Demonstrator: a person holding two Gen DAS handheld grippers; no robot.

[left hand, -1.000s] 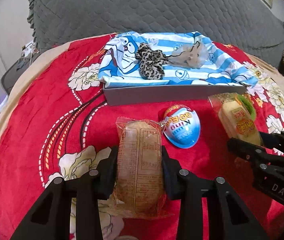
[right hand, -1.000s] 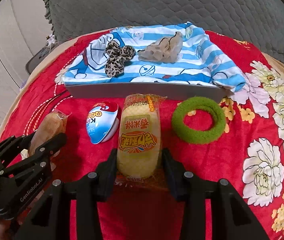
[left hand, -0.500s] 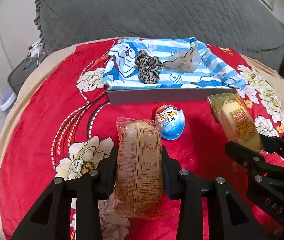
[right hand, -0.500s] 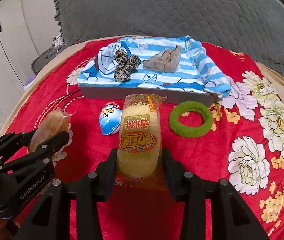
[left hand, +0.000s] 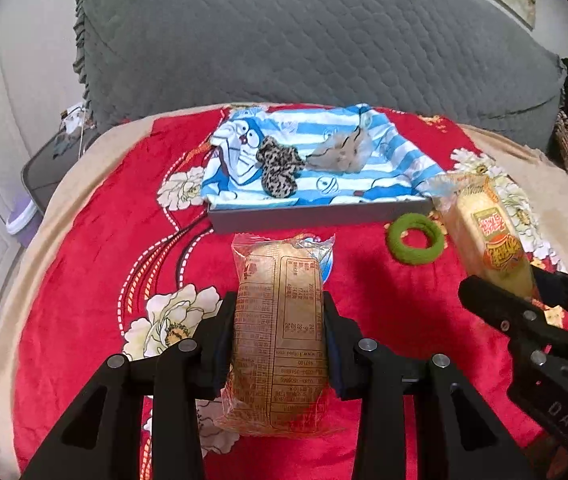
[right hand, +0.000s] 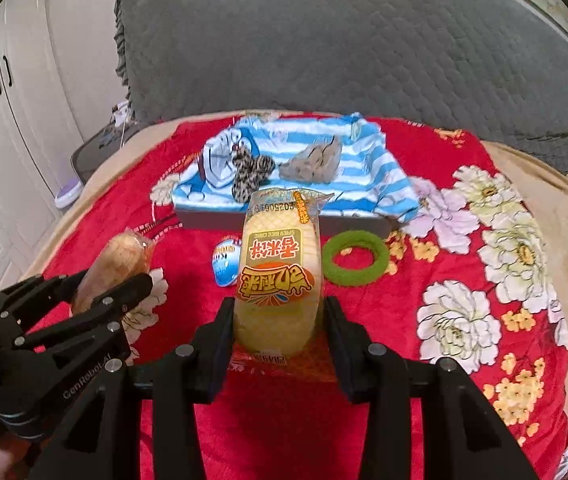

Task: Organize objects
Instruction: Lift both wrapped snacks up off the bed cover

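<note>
Item 1, left gripper (left hand: 280, 336): jaws narrowed on the brown bun (left hand: 280, 328), pads squeezing its wrapper at mid-length. I hold it clear of the red blanket (left hand: 96, 264).

Item 2, right gripper (right hand: 278, 328): jaws narrowed on the yellow cake (right hand: 278, 280), gripped low on the pack, top end leaning toward the tray.

Item 3, tray (left hand: 316, 218): grey, lined with a blue striped cloth (left hand: 388, 160); a leopard scrunchie (left hand: 280, 166) and a beige clip (left hand: 342, 150) already lie on it. I take it as the drop place, though the task does not say so.

Item 4, loose on the blanket: green ring (right hand: 355, 257) just before the tray wall; blue egg (right hand: 226, 262) between the two packs.

Handling note: both packs are soft, so I would grip no tighter. I would carry each over the front wall with room to spare, keep the two grippers apart, and set them down on bare cloth beside the scrunchie and clip, not on top.
</note>
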